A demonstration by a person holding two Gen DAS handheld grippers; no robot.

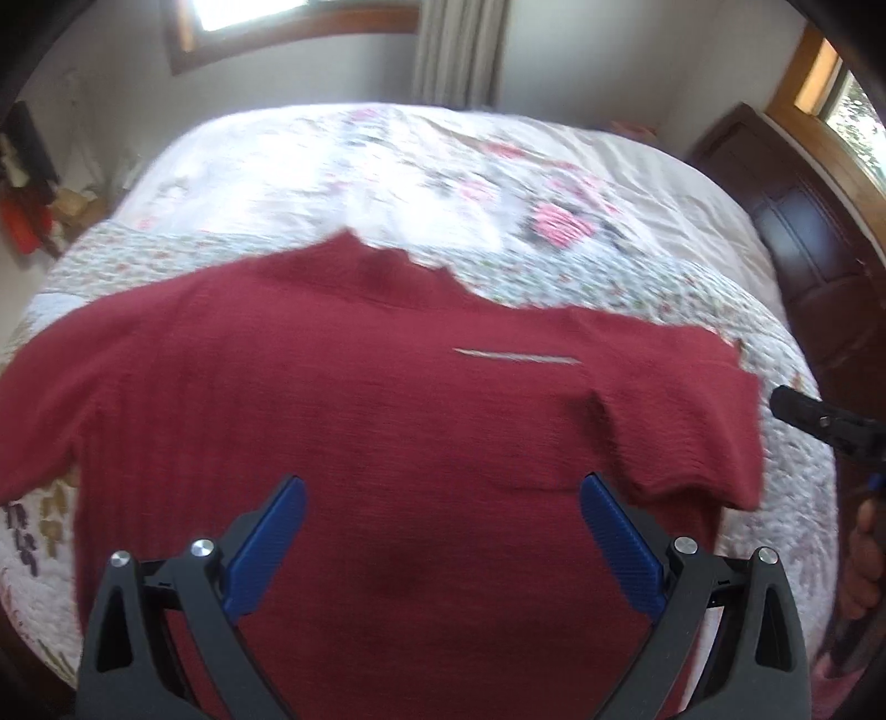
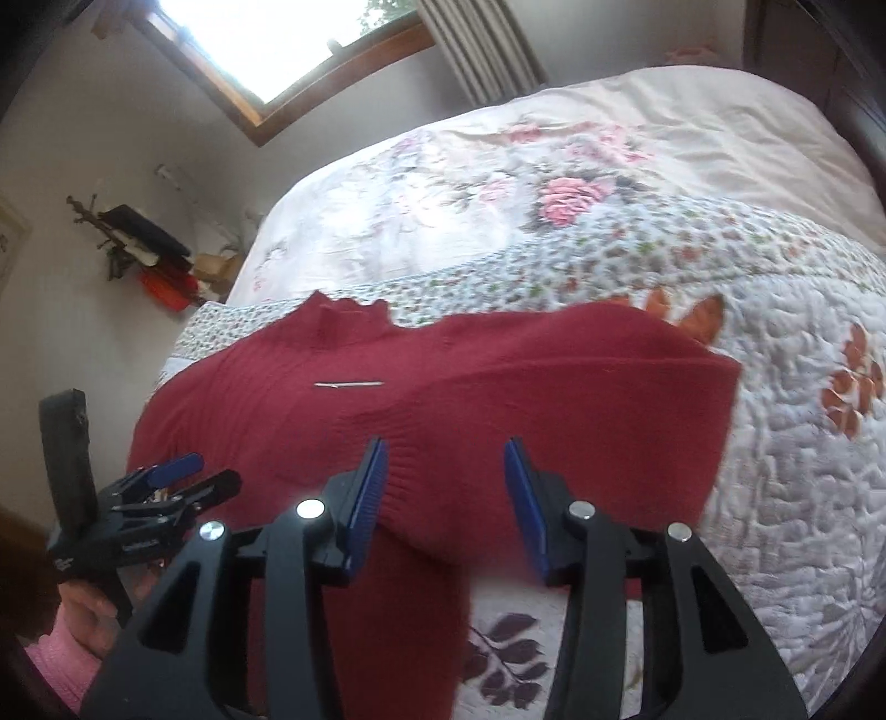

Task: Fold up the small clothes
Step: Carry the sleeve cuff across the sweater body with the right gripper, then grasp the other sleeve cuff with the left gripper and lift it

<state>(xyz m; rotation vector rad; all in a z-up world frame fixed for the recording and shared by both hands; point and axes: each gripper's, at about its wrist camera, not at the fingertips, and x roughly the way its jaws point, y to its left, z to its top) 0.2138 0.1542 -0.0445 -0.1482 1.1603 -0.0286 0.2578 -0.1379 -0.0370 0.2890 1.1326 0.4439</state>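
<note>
A dark red knitted sweater (image 1: 387, 399) lies spread flat on the quilted bed, collar away from me, with a thin pale strip on its chest. My left gripper (image 1: 443, 487) hovers open over the sweater's lower middle, nothing between its blue pads. In the right wrist view the same sweater (image 2: 498, 387) shows its right sleeve folded across the body. My right gripper (image 2: 446, 448) stands open above that sleeve's cuff edge, holding nothing. The left gripper (image 2: 183, 476) also appears at the left of the right wrist view, held by a hand in a pink sleeve.
The bed (image 1: 498, 183) carries a floral quilt (image 2: 775, 443) reaching to its edges. A dark wooden headboard (image 1: 803, 232) stands at the right. Windows and a curtain (image 2: 482, 50) line the far wall. Clutter with red items (image 2: 160, 260) sits on the floor at the left.
</note>
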